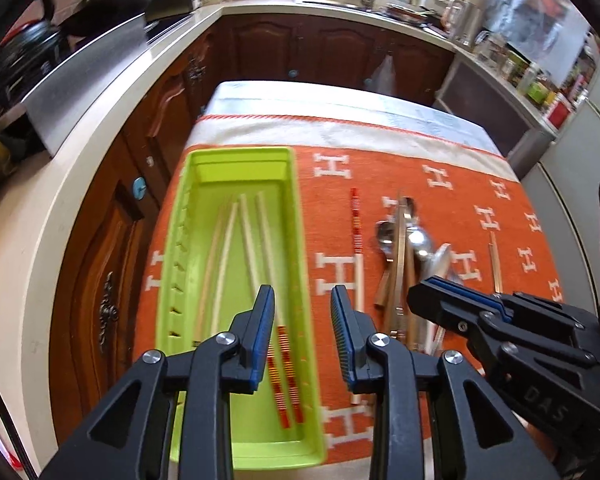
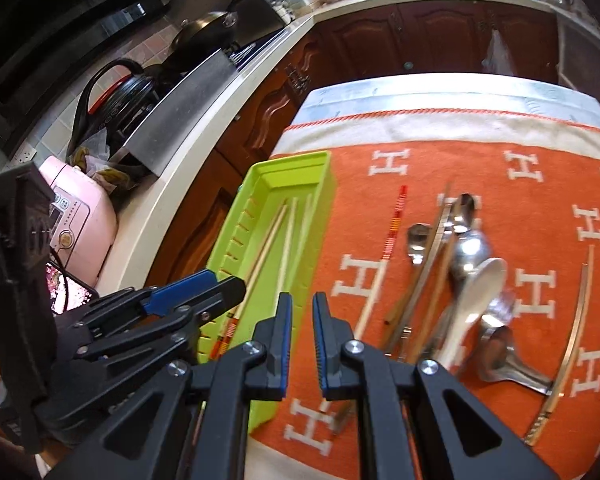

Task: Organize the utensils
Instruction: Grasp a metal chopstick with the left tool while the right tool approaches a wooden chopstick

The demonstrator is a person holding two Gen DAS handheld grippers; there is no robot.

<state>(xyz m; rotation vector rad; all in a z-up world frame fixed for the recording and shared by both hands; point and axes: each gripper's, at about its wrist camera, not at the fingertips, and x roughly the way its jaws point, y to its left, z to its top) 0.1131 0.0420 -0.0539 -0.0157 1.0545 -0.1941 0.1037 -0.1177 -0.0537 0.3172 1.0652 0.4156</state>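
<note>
On the worktop's orange blanket [image 1: 452,200] sits a lime green tray [image 1: 236,184] with several chopsticks [image 1: 256,236] already lying in it, two with red-striped ends. Left tongs [image 1: 302,320] hang spread apart and empty over the tray's right wall. Right tongs [image 2: 302,328] are nearly closed but hold nothing, just beside the tray. One striped chopstick [image 2: 388,248] lies between the tray and a messy pile of spoons [image 2: 468,256], so that heap crowds the right side.
</note>
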